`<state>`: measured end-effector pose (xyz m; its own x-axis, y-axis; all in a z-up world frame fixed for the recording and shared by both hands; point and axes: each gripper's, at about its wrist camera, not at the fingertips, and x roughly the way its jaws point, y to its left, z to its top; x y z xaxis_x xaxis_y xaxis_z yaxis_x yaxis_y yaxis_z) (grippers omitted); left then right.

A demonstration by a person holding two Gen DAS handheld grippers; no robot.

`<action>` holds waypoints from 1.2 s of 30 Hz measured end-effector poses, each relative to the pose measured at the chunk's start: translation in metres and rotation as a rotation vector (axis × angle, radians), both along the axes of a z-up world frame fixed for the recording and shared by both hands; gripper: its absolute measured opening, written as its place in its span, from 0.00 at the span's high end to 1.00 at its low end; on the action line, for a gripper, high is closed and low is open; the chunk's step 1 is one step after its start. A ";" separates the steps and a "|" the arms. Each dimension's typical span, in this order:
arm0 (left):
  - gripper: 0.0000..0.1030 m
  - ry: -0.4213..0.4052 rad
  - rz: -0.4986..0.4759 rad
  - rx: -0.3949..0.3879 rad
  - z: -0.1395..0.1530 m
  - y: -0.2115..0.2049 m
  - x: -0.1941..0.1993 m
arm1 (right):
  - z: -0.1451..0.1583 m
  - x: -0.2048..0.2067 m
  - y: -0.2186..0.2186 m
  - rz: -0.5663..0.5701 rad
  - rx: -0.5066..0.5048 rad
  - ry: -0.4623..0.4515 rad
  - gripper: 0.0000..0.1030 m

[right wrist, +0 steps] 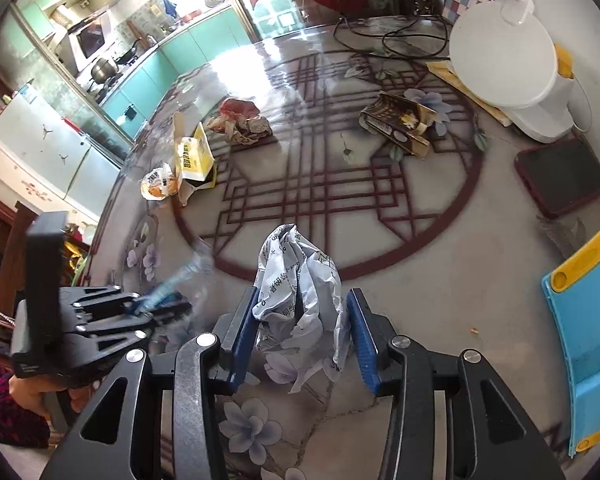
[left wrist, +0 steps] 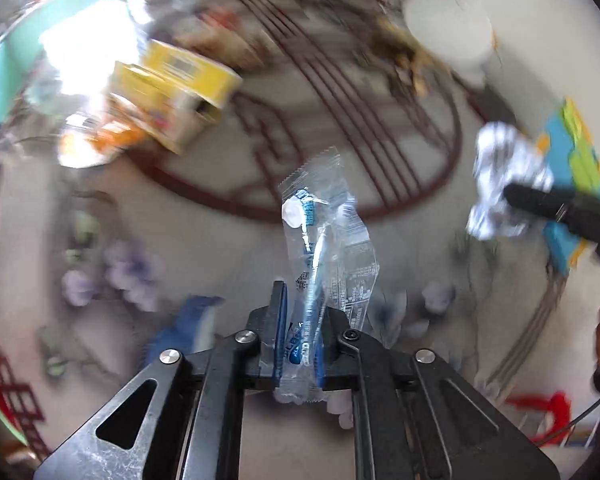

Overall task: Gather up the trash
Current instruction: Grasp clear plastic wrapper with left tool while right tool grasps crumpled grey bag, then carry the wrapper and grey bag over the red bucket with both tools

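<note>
My left gripper [left wrist: 302,320] is shut on a clear plastic wrapper with blue print [left wrist: 324,240], held above the table; it also shows in the right wrist view [right wrist: 156,304]. My right gripper [right wrist: 302,328] is shut on a crumpled grey-white printed wrapper [right wrist: 300,288], which also shows at the right of the left wrist view [left wrist: 504,176]. More trash lies on the table: a yellow carton [right wrist: 194,156], an orange snack packet [right wrist: 160,186], a crumpled red-brown wrapper [right wrist: 242,120] and a torn dark-gold box [right wrist: 400,122].
The round table [right wrist: 440,240] has a dark red lattice pattern. A white appliance [right wrist: 512,64] stands at the far right, a dark phone [right wrist: 560,176] in front of it. A blue and yellow plastic item [right wrist: 584,320] lies at the right edge. Cables [right wrist: 392,36] lie at the back.
</note>
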<state>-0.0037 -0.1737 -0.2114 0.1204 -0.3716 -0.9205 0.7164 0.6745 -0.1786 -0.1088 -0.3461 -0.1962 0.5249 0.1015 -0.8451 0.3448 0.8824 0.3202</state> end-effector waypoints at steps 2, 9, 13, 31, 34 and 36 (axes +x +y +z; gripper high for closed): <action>0.91 -0.060 0.078 -0.014 0.026 0.014 0.006 | 0.004 0.007 0.005 0.011 0.000 -0.025 0.59; 0.91 -0.218 0.272 -0.035 0.093 0.070 0.027 | 0.035 0.043 0.024 0.073 -0.040 -0.136 0.59; 0.91 -0.250 0.340 -0.048 0.110 0.095 0.035 | 0.058 0.059 0.036 0.104 -0.055 -0.201 0.59; 0.91 -0.329 0.420 -0.086 0.128 0.138 0.044 | 0.111 0.084 0.093 0.162 -0.090 -0.323 0.59; 0.91 -0.327 0.423 -0.092 0.129 0.146 0.046 | 0.112 0.086 0.102 0.162 -0.093 -0.321 0.59; 0.91 -0.329 0.421 -0.096 0.129 0.152 0.047 | 0.114 0.087 0.109 0.160 -0.097 -0.322 0.59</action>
<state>0.0435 -0.0213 -0.0824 0.5530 -0.3100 -0.7734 0.4163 0.9069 -0.0658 -0.0215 -0.2368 -0.0821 0.7492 0.1310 -0.6492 0.0958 0.9485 0.3020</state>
